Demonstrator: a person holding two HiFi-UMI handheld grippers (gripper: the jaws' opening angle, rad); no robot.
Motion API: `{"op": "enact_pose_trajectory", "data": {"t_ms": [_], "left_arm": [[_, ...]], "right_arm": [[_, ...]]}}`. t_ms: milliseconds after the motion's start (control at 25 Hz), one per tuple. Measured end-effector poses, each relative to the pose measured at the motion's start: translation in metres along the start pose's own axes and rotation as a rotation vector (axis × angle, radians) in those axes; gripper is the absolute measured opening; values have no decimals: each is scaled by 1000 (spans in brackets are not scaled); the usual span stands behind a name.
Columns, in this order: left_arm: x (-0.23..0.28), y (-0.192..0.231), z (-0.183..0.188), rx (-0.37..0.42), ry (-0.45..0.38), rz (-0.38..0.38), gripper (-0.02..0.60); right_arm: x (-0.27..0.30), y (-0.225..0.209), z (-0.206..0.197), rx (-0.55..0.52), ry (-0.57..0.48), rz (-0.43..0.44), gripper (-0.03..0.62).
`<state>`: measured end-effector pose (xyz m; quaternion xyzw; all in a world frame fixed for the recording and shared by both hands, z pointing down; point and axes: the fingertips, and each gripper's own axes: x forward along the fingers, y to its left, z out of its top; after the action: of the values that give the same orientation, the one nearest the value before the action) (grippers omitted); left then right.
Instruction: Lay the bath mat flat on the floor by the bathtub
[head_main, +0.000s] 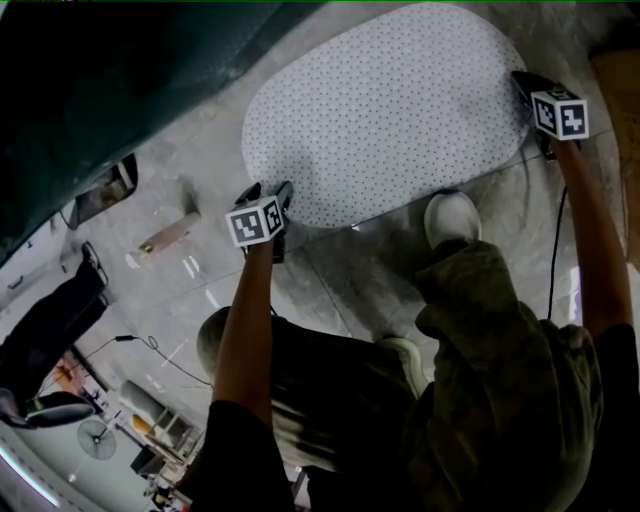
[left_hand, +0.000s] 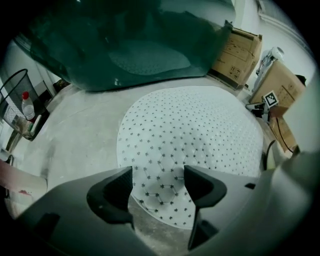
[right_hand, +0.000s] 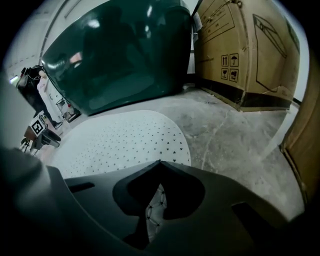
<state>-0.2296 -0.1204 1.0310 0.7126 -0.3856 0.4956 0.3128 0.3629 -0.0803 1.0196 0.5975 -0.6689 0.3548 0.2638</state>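
Olive trousers and two bare forearms fill the bottom of the head view, with a white sneaker (head_main: 452, 215) planted just beside the near edge of the white oval bath mat (head_main: 385, 105) speckled with small dark marks. That bath mat looks spread out flat on the grey concrete floor (head_main: 330, 270), right alongside the glossy dark green bathtub (head_main: 100, 80), so I'd say the job is pretty much done. What's left is probably just letting go and maybe a small nudge to square it up. The left gripper (head_main: 268, 200) sits at one end with its claw spread wide. Its own view shows the mat edge (left_hand: 165, 195) lying under the gap, nothing pinched. The right gripper (head_main: 530, 92) is at the far end, claw pressed together, and its view shows a sliver of mat (right_hand: 156, 205) caught between the jaws. You only get the whole oval from the head view, but it can't tell you what either claw is doing. The left gripper view adds a black wire basket (left_hand: 17, 97) and brown cardboard boxes (left_hand: 240, 50), while the right one shows a big brown cardboard carton (right_hand: 245, 50) past the tub.
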Motion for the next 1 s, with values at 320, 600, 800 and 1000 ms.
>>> {"op": "enact_pose_trajectory", "data": {"t_ms": [320,600,800,1000], "left_arm": [[2,-3,4,15,2,-13,318],[-20,-34,52,-74,-193,-112,318],[-31,-58,70,-39,-263,-181,300],[-42,-73,74,-44,-319,-210,190]], "right_arm": [[-10,9,1,31,-79,5,25],[-27,42,0,101,-131,75,25],[-31,85,18,48,-168,150,25],[-34,114,36,76,-217,196,23]]}}
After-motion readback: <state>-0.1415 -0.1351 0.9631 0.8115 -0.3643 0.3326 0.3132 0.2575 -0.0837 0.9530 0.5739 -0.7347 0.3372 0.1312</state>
